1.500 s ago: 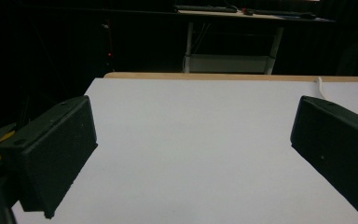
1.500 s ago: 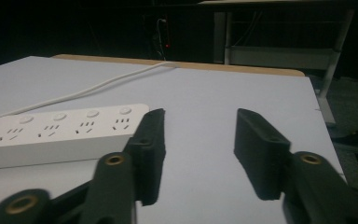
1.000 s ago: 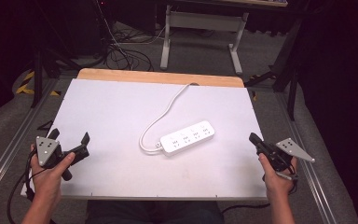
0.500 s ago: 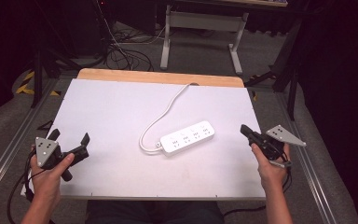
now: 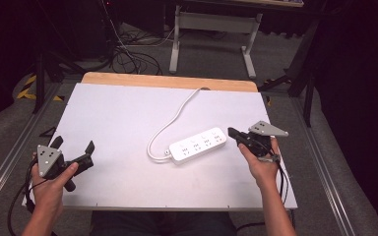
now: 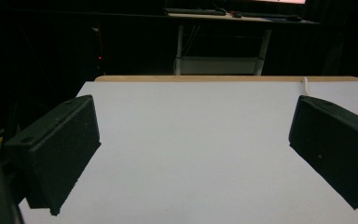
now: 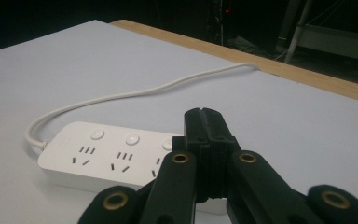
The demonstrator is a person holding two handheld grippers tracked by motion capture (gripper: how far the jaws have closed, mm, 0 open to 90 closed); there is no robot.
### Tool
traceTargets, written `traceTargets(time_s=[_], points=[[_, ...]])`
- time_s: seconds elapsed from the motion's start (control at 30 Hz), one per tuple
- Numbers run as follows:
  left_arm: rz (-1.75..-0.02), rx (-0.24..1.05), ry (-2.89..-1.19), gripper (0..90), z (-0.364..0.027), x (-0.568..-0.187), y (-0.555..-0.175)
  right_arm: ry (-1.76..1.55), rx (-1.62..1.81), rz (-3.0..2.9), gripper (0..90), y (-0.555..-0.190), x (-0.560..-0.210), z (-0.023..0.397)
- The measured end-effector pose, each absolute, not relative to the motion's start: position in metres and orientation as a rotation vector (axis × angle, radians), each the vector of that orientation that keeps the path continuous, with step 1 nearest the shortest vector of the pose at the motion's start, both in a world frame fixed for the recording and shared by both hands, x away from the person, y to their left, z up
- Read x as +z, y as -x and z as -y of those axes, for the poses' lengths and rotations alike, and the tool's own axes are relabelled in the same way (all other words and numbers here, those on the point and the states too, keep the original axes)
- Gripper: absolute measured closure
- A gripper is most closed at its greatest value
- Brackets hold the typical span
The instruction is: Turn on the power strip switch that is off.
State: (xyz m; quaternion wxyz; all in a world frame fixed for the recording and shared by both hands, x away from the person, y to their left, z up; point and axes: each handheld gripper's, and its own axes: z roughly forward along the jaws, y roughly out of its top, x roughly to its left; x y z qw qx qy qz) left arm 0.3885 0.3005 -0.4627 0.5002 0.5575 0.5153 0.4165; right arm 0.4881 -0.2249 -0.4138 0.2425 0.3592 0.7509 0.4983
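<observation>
A white power strip (image 5: 198, 145) lies near the middle of the white table (image 5: 118, 118), its white cord (image 5: 172, 120) curling back to the far edge. My right gripper (image 5: 232, 132) is shut with nothing in it, its tips just right of the strip's right end. In the right gripper view the closed jaws hang over that end of the power strip (image 7: 107, 154), whose sockets and buttons show. My left gripper (image 5: 74, 146) is open at the table's front left, well away from the strip; the left gripper view looks between its wide-apart fingers (image 6: 56, 149) over bare table.
A wooden strip (image 5: 170, 81) edges the table's far side. Beyond it stand a metal stand (image 5: 211, 34) and floor cables (image 5: 128, 54). Metal rails (image 5: 325, 177) run along both sides of the table.
My right gripper has moved left and forward from the front right corner up to the power strip's right end. The left gripper has stayed in place, open.
</observation>
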Motion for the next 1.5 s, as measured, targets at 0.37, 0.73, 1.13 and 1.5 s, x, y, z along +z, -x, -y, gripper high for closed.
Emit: traceTargets(time_s=[0.37,0.73,1.13,1.5], points=[[-1.229,0.998,-1.362,2.8,-0.299,-0.463,-0.388,-0.951,1.295,-2.161,90.0,-0.508,-0.424,0.191],[-1.219,0.998,-1.369,3.1,-0.300,-0.464,-0.385,-0.999,1.182,-2.275,90.0,-0.527,-0.440,0.166],[-1.208,0.991,-1.385,3.3,-0.300,-0.464,-0.384,-1.055,1.091,-2.318,90.0,-0.547,-0.461,0.149],[-1.205,0.993,-1.380,3.5,-0.301,-0.463,-0.383,-1.064,1.102,-2.304,90.0,-0.547,-0.464,0.148]])
